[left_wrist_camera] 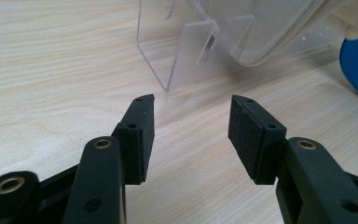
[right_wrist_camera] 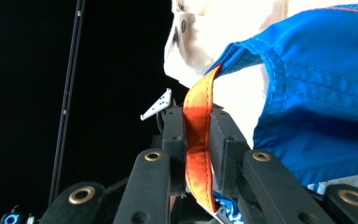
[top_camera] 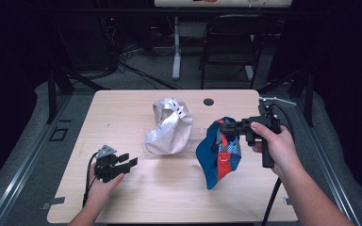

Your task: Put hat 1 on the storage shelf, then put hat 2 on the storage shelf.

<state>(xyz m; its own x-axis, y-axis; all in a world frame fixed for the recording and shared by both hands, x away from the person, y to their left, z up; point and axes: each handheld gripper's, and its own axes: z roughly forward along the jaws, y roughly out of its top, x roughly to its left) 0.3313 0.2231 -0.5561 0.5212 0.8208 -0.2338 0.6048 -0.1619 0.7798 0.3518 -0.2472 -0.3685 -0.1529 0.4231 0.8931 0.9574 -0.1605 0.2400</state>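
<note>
Right gripper [top_camera: 226,127] raised over the table's [top_camera: 122,197] right side, jaws clamped on the blue cap's [top_camera: 218,155] orange strap [right_wrist_camera: 198,140]. Left gripper [top_camera: 131,160] low, jaws released; its view shows clear stand [left_wrist_camera: 186,51] under white cap [top_camera: 169,127].

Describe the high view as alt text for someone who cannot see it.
A person's right hand tool holds a blue and orange fabric cap lifted above a light wooden table. A white fabric cap sits at the table's middle on a clear plastic stand, and the left hand tool rests open nearby.
</note>
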